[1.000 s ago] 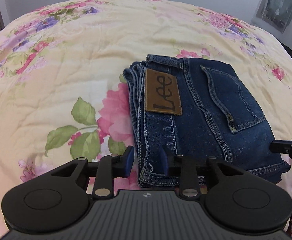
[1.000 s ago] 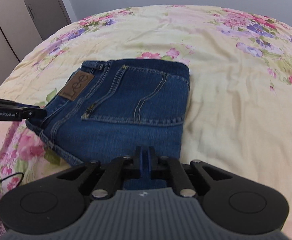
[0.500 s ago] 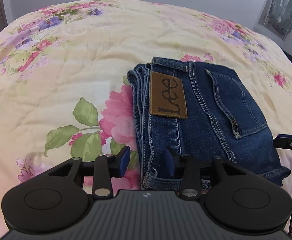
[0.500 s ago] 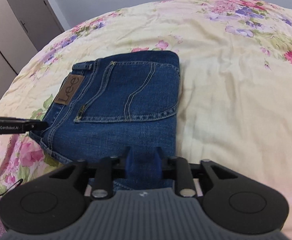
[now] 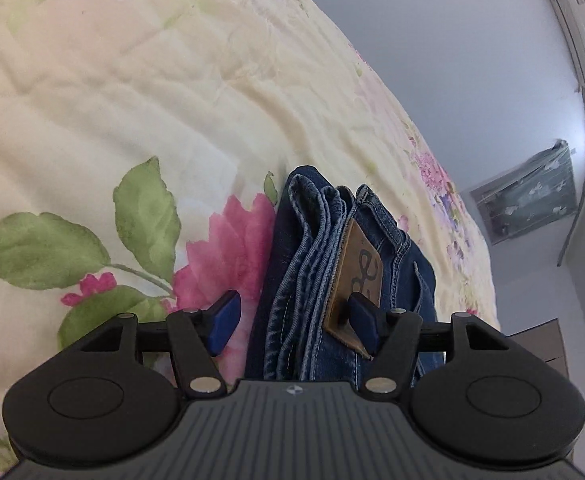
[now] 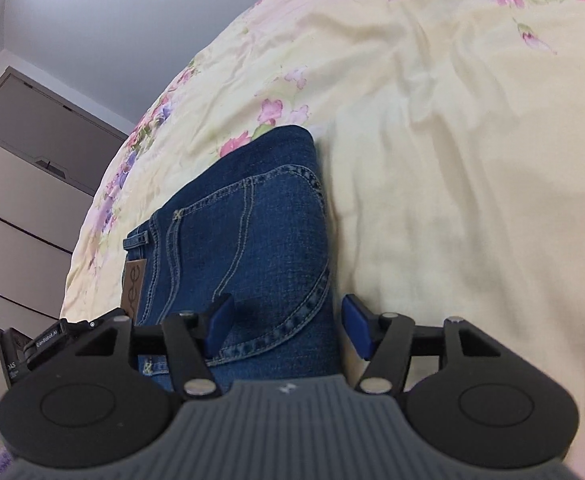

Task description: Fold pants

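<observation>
Floral bedspread (image 5: 132, 92) carries the folded Lee jeans (image 6: 252, 240) | left gripper (image 5: 292, 318) and right gripper (image 6: 286, 326) straddle opposite near corners, jaws just widened, pads clear of the denim | folding looks done; next likely pinch both corners or withdraw | leather patch (image 5: 358, 276) reads "Lee"; "GenRobot.AI" on the left gripper's side.

Floral bedspread (image 5: 140, 80) covers bed. Air conditioner (image 5: 574, 28) high on wall. Grey wardrobe (image 6: 32, 184) beside bed.

place: bedroom — floral bedspread (image 5: 140, 80) | wardrobe (image 6: 24, 184) | wall air-conditioner (image 5: 576, 32)
</observation>
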{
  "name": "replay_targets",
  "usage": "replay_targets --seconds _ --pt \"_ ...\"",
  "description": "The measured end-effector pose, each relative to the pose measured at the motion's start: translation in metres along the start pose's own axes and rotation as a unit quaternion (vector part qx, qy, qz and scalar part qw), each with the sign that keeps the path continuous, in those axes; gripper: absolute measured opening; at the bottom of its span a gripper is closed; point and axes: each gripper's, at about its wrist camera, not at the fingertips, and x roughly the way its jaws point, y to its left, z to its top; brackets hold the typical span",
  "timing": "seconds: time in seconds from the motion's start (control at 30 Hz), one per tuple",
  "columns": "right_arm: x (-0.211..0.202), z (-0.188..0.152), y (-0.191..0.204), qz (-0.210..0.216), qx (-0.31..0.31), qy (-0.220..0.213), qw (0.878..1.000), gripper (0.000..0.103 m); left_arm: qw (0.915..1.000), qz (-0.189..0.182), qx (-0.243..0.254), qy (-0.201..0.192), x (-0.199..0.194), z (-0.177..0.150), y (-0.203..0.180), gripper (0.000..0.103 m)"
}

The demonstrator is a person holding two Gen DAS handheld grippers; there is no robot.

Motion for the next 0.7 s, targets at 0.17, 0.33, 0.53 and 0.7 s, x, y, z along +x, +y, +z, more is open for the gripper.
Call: replay_targets --seconds 0.17,0.33,0.53,0.7 --pt "0.015 0.006 -0.014 0.047 0.02 0.0 0.999 0.055 0.9993 -0.037 0.002 0.004 0.013 0.003 0.008 0.058" --pt "0.026 0.013 -0.023 0.077 0.051 -0.002 0.996 0.043 0.999 -0.04 0.019 -0.007 0.014 -0.002 0.0 0.041" --pt "0.016 0.012 -0.003 0.05 0.013 -0.012 0.999 0.025 0.998 -0.013 0.057 -0.023 0.005 -0.004 -0.028 0.026" --pt "-0.001 0.018 0.023 0.047 -0.011 -0.015 0.999 0.016 0.9969 -0.005 0.074 -0.027 -0.011 -0.002 -0.045 0.023"
